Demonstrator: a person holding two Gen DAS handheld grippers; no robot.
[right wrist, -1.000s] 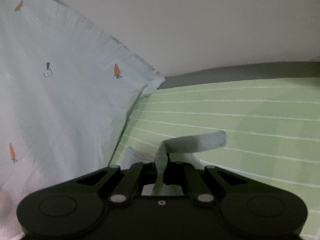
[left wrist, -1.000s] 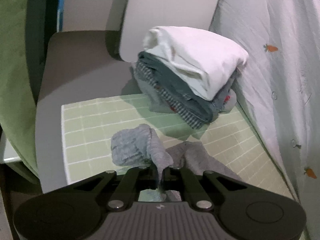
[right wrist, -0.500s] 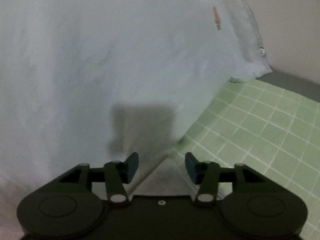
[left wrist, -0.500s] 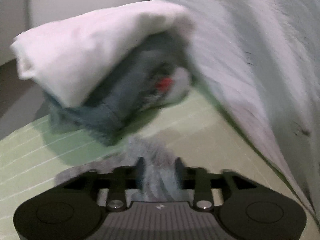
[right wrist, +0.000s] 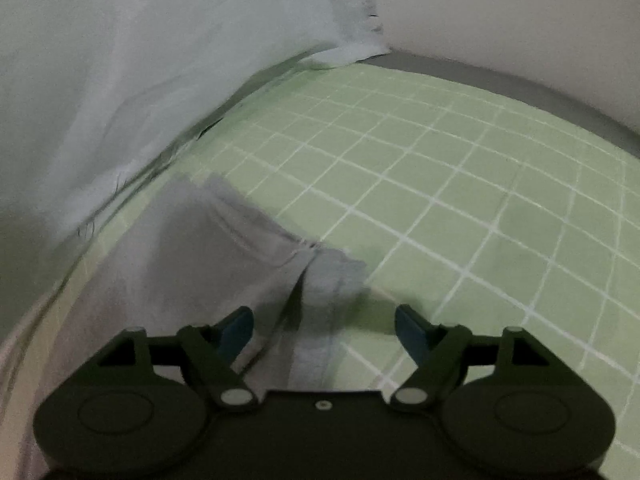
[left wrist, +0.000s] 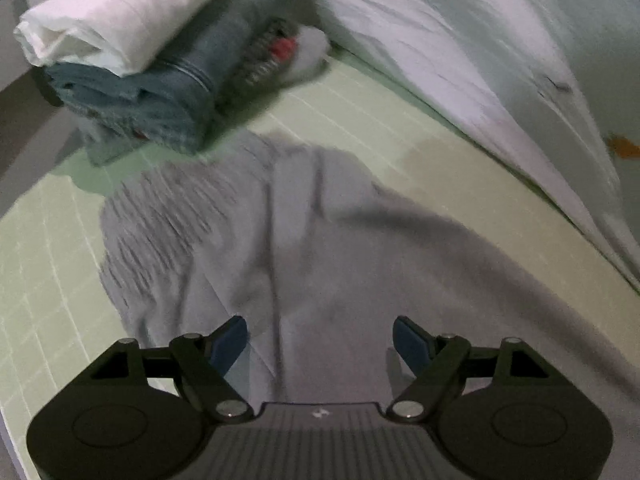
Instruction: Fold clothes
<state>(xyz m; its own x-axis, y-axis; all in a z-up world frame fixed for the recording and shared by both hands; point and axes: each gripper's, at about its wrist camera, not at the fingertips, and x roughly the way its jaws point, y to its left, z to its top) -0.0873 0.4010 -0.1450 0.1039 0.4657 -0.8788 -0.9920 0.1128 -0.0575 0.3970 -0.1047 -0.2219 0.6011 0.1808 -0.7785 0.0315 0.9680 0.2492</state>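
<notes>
Both claws, clenched on the grey garment (left wrist: 304, 248) a second ago, have just been opening: left claw (left wrist: 320, 340) and right claw (right wrist: 324, 332) released above it on the green checked sheet (right wrist: 460, 200). Smooth wrinkles before regripping.

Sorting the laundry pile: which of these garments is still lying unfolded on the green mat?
The grey garment, spread loose under the open tongs; the white and blue pieces sit folded in the stack.

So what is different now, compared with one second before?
Both tools have let go of the grey garment. The left tool and the right tool, each shut on a pinch of grey cloth a second ago, have just been opening and came down toward the green checked mat, where the garment now lies. The folded stack stayed in place.
</notes>
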